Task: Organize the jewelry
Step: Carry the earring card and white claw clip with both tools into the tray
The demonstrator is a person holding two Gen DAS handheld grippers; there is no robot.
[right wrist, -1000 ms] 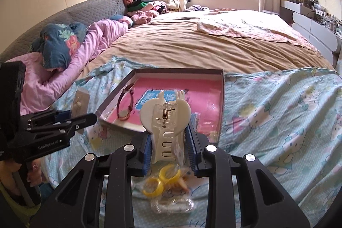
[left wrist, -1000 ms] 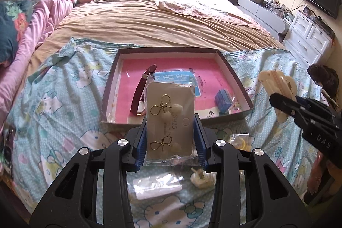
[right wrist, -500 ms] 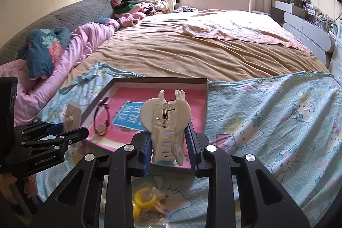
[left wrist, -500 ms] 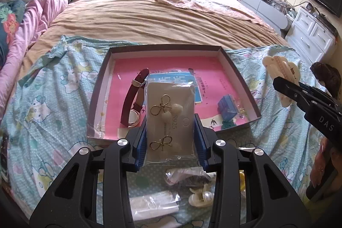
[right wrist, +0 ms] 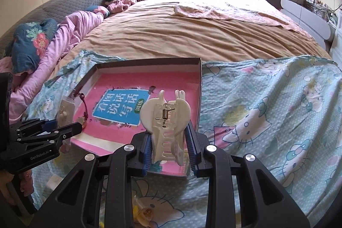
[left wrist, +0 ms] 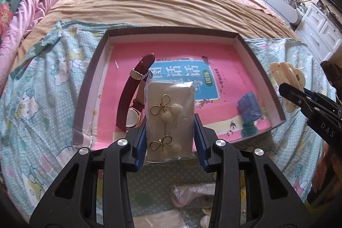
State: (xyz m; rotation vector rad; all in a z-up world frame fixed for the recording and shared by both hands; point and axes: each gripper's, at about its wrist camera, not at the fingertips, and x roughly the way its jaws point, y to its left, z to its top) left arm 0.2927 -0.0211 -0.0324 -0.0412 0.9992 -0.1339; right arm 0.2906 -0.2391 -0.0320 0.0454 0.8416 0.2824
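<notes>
- Earring card (left wrist: 170, 119), sealed in a clear sleeve with two gold bow earrings, is being clamped between the fingers of the left gripper (left wrist: 170, 138) and held upright above the near edge of the box tray (left wrist: 259, 61).
- A white hair claw clip (right wrist: 165, 125) is being gripped between the closed fingers of the right gripper (right wrist: 168, 151), over the near right corner of the tray.
- A burgundy wristwatch (left wrist: 132, 104) and a small blue box (left wrist: 250, 108) are being kept inside the tray, on its pink lining.
- The tray is lying on a cartoon-cat bedsheet (right wrist: 267, 121).
</notes>
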